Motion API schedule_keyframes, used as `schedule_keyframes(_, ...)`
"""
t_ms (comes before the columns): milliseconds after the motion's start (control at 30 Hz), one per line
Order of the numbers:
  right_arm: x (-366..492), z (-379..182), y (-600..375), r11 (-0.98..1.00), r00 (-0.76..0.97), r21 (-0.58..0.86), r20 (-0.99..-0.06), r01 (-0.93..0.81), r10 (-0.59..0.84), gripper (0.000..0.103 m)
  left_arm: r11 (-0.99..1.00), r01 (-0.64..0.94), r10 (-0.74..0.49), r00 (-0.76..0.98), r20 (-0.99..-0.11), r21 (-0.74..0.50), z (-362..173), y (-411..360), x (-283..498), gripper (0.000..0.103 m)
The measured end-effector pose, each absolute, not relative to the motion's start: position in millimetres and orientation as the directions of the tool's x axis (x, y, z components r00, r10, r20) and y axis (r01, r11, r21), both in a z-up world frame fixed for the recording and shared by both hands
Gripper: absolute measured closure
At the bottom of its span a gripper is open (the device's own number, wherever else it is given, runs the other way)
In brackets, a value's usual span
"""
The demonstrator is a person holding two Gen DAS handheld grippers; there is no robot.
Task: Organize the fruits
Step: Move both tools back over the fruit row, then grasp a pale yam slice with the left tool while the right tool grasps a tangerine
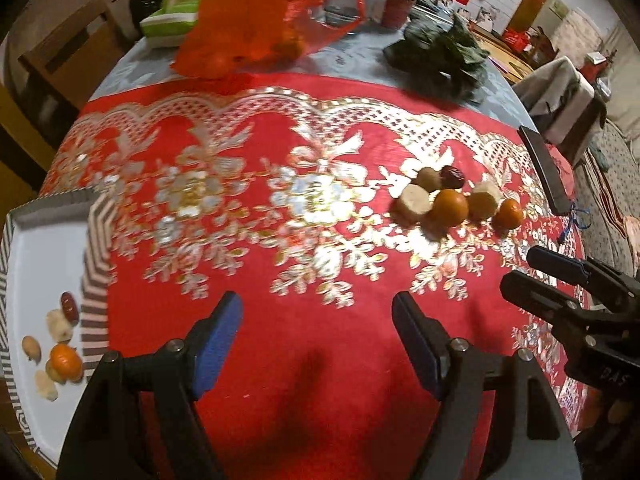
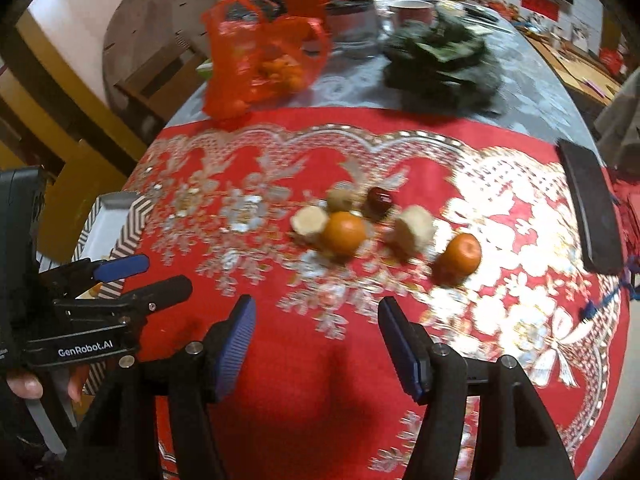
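6 loose fruits sit in a cluster on the red cloth [image 2: 320,360] of the tabletop: 2 small oranges [image 2: 345,233] [image 2: 460,255], 3 pale peeled pieces [image 2: 309,221] and 1 dark red date [image 2: 378,200]. About 6 more already lie in the striped tray [image 1: 96,248] at the left edge.

The oranges look light, round and smooth, likely to roll if nudged, so a grip across the widest middle seems best. The pale pieces look soft and faceted; a gentle pinch on 2 flat sides should hold. The date is small and wrinkled, touching or nearly touching a pale piece, so it may need care to single out.

The left tool [image 1: 318,320] stands wide open, holding nothing, above bare cloth. The right tool [image 2: 318,320] is equally spread and empty, short of the cluster.
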State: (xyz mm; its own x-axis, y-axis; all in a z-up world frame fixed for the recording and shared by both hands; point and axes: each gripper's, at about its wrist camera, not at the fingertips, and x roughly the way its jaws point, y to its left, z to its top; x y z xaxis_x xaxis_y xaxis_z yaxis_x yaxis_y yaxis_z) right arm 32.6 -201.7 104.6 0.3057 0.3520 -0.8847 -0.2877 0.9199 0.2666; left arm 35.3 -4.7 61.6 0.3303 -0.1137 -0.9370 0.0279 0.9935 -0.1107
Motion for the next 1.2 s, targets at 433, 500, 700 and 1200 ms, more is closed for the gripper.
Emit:
schedule_keyframes(433, 33.1, 95.2, -235.2, 0.930, 0.295, 0.275, -0.893, -0.243, 0.340, 0.033, 0.988, 0.021, -0.150, 0.296, -0.943, -0.151, 45.0, -31.7, 79.9, 0.027)
schedule_keyframes(500, 32.7, 93.9, -237.6, 0.930, 0.290, 0.278, -0.894, -0.241, 0.342, 0.033, 0.986, 0.019, -0.162, 0.286, -0.944, -0.164, 39.4, -34.8, 90.7, 0.027)
schedule_keyframes(700, 32.8, 91.6, -248.8, 0.933, 0.288, 0.281, -0.895, -0.226, 0.340, 0.033, 0.990, 0.029, -0.143, 0.262, -0.954, -0.140, 24.8, -47.9, 114.9, 0.027)
schedule_keyframes(1200, 41.3, 88.2, -270.6, 0.938, 0.306, 0.292, -0.890, -0.189, 0.339, 0.032, 0.989, 0.108, -0.123, 0.239, -0.963, -0.099, 9.2, -86.3, 130.1, 0.027)
